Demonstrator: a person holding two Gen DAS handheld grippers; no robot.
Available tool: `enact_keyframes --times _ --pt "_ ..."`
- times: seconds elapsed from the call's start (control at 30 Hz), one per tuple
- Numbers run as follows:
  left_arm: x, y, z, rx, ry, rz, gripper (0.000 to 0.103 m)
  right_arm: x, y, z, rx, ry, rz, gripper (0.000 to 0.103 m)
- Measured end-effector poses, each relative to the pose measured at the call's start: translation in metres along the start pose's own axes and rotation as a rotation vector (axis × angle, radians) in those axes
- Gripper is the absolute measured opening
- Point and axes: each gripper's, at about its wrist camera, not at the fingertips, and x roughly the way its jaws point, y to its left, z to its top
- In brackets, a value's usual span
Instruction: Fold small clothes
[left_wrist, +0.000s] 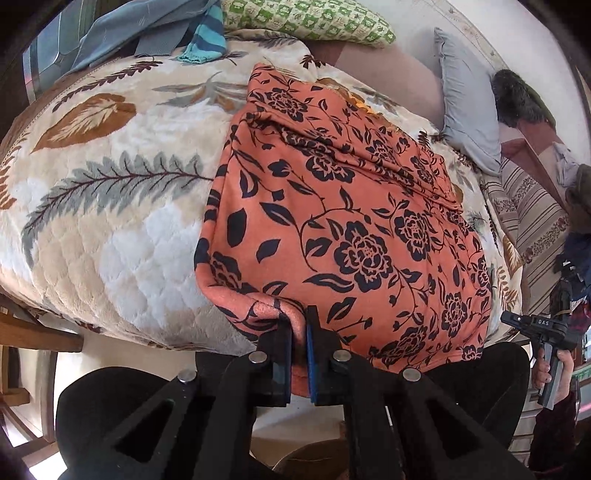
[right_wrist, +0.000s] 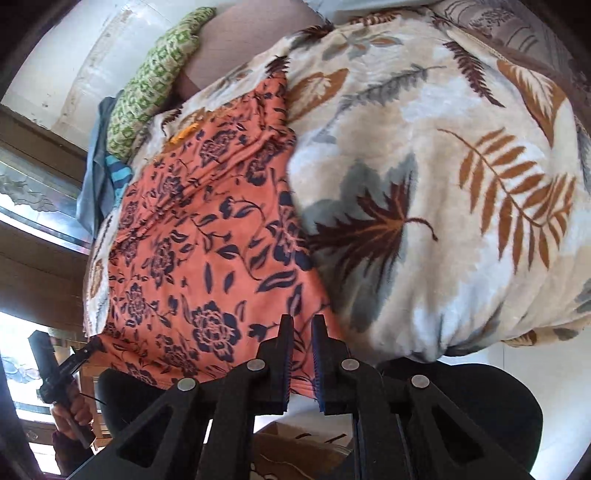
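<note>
Black fingers of the left gripper (left_wrist: 299, 325) sit close together at 6 o'clock in the left wrist view, pinching a bunched corner of the orange floral garment (left_wrist: 332, 221) between their pads. From that pinch the cloth spreads up and away toward 12 o'clock, lying mostly flat with a band of creases across its upper part.

In the right wrist view the right gripper (right_wrist: 302, 325) also stands at 6 o'clock, its fingers narrowly parted with the near hem of the orange floral garment (right_wrist: 207, 251) running between them; whether the pads actually bite the cloth I cannot tell. The garment stretches from there toward 11 o'clock.

Beneath it lies a cream leaf-print blanket (left_wrist: 110, 221), covering the bed. Farther out, at 12 o'clock, rests a green checked pillow (left_wrist: 306, 18), with a blue striped cloth (left_wrist: 207, 37) toward 11 o'clock and a grey-blue pillow (left_wrist: 465, 103) at 2 o'clock.
</note>
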Motion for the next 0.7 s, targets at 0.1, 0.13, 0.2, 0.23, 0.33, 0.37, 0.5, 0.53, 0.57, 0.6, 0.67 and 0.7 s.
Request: enact_keyframes --times 0.1,0.13,0.2,0.23,0.33,0.37,0.5,0.53,0.57,0.6,0.67,0.7 --pt "-0.002 0.005 -0.002 -0.014 0.004 0.006 0.006 0.019 -0.017 -0.007 0.039 0.057 0.000 0.012" --pt "-0.002 0.006 -0.002 -0.016 0.006 0.009 0.006 0.024 -0.022 -0.009 0.054 0.069 -0.010 0.012" --pt "-0.003 0.008 -0.004 -0.014 0.011 0.027 0.006 0.030 -0.029 -0.012 0.084 0.071 0.015 0.014" --pt "-0.001 0.008 -0.005 -0.012 0.015 0.042 0.006 0.032 -0.032 -0.013 0.098 0.070 0.016 0.020" --pt "0.006 0.013 -0.009 -0.012 0.045 0.102 0.008 0.029 -0.035 -0.016 0.103 0.053 0.014 0.070" --pt "0.009 0.015 -0.011 -0.015 0.058 0.117 0.010 0.027 -0.033 -0.016 0.092 0.040 0.022 0.073" --pt "0.020 0.033 -0.015 -0.099 0.098 0.188 0.059 0.031 -0.025 -0.017 0.042 0.063 0.004 0.073" --pt "0.020 0.038 -0.015 -0.117 0.090 0.213 0.067 0.034 -0.025 -0.017 0.046 0.075 0.013 0.073" --pt "0.021 0.042 -0.016 -0.130 0.090 0.236 0.071 0.038 -0.024 -0.017 0.056 0.084 0.022 0.073" --pt "0.022 0.046 -0.016 -0.147 0.098 0.250 0.072 0.043 -0.022 -0.017 0.061 0.091 0.028 0.073" --pt "0.025 0.057 -0.019 -0.190 0.123 0.249 0.078 0.054 -0.017 -0.016 0.050 0.116 0.020 0.073" --pt "0.026 0.063 -0.021 -0.205 0.134 0.243 0.079 0.060 -0.015 -0.017 0.040 0.128 0.012 0.073"
